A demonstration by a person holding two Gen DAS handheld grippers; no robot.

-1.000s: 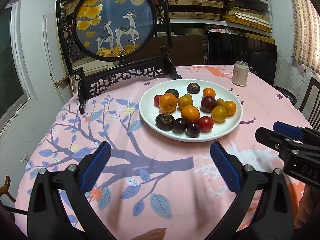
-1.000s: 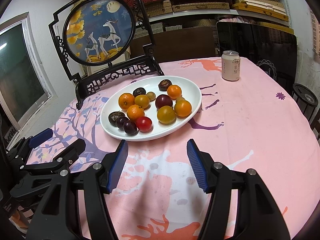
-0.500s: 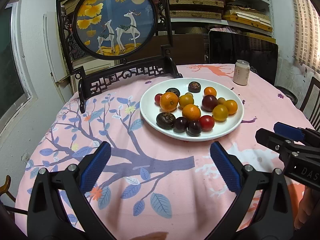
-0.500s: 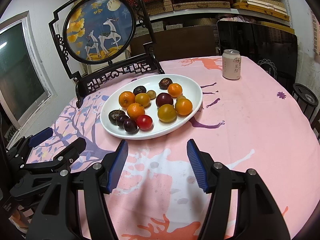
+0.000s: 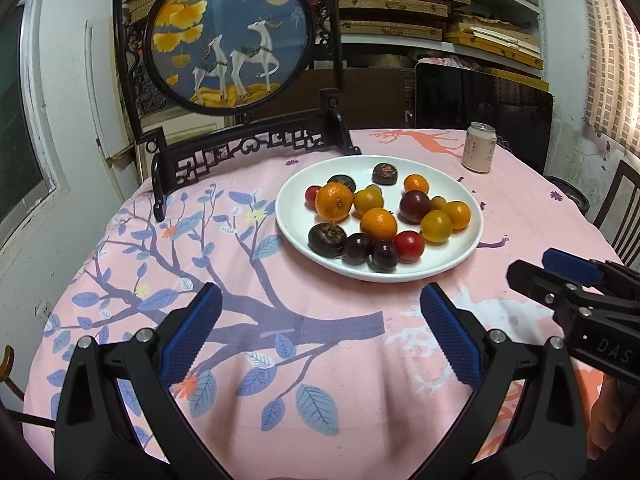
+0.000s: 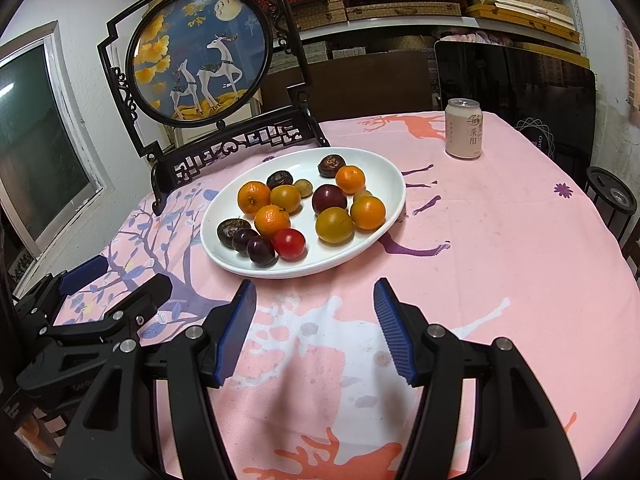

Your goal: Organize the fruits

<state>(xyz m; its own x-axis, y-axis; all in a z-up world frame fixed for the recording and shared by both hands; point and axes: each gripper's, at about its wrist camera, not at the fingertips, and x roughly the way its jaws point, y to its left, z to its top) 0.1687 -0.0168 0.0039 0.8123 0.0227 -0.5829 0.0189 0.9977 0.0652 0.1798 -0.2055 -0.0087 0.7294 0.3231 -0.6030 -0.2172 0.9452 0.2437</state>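
A white plate (image 5: 452, 264) (image 6: 384, 168) on the pink tablecloth holds several small fruits: oranges (image 5: 334, 202), yellow ones (image 5: 436, 226), dark purple plums (image 5: 415, 207), dark brown ones (image 5: 327, 239) and a red one (image 5: 409, 245) (image 6: 289, 243). My left gripper (image 5: 320, 332) is open and empty, just short of the plate's near rim. My right gripper (image 6: 314, 326) is open and empty, also just short of the plate. Each gripper shows at the edge of the other's view, the right one (image 5: 568, 276) and the left one (image 6: 116, 284).
A round deer picture in a black carved stand (image 5: 240, 148) stands behind the plate at the left. A drink can (image 5: 479, 147) (image 6: 463, 128) stands at the far right of the table. A dark panel and shelves lie beyond the table; a chair (image 5: 624, 208) is at the right.
Both views have crept slightly toward the plate and lifted a little. Both grippers stay open; the fruits have not moved.
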